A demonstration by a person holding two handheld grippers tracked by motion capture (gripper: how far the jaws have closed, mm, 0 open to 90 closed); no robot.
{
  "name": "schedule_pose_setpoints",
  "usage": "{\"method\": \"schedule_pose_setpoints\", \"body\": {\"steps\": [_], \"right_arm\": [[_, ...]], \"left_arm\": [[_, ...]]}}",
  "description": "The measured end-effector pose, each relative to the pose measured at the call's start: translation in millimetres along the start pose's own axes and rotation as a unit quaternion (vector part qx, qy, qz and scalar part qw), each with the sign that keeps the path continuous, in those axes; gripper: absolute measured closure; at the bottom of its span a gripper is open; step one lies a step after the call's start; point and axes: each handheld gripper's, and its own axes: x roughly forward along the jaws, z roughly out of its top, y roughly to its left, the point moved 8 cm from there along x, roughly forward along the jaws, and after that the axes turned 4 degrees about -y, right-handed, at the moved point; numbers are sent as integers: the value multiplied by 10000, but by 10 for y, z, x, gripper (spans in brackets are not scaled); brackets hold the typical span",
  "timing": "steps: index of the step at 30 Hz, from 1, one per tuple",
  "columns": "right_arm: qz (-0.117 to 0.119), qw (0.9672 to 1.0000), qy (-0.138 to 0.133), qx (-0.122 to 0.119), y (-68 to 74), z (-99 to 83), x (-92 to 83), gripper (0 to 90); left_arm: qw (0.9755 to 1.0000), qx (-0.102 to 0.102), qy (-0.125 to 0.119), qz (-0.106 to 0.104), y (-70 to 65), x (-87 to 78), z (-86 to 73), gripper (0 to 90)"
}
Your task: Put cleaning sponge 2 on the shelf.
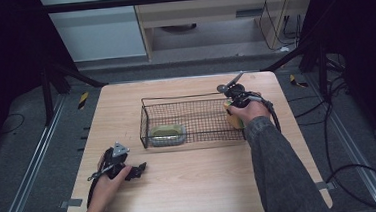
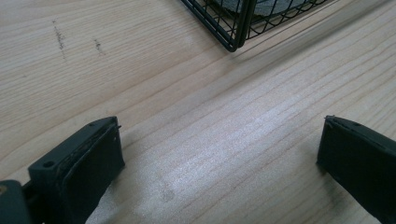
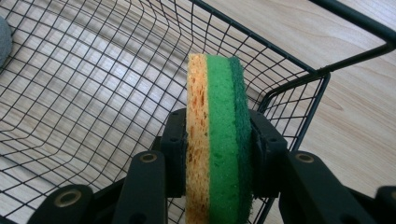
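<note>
Nearest the person, the left claw [image 1: 139, 170] is rested on the worktop [image 1: 191, 186] with its jaws spread wide and nothing between them; only bare wood and a corner of the wire basket [image 2: 236, 28] are seen ahead of it in the left gripper view. Farther out, the right claw [image 3: 217, 140] is clenched on a sponge [image 3: 218, 140], which is held on edge, its yellow layer pressed by one pad and its dark green scouring face by the other. In the high view the sponge [image 1: 232, 114] is held at the right end of the basket [image 1: 190, 98], seemingly just above or inside its rim. At the basket's far left end another sponge-like block [image 1: 167, 133] is already lying on the mesh. The likeliest trouble is judged to be a snag: if the sponge is lowered too near the end wall, it could be caught on the rim wire, or the light basket could be nudged across the worktop. A release from too high could let the sponge bounce or topple out.
</note>
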Motion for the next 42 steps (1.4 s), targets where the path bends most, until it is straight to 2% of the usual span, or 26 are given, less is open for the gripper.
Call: {"method": "schedule_pose_setpoints", "body": {"steps": [9,16,24,31,42], "right_arm": [[-91,9999,-44,85,1,59,9,633],[-56,9999,-65,63,80,111,35,586],[51,10000,-60,-17,213,140,23,471],[230,9997,-83,77,347,181,-35,384],[250,9990,-317,176,393,235,-116,268]], "left_arm": [[10000,0,0,-4,0,0,0,0],[10000,1,0,-4,0,0,0,0],[10000,7,0,-12,0,1,1,0],[10000,18,5,-21,2,2,1,0],[10000,13,1,-20,1,3,2,0]]}}
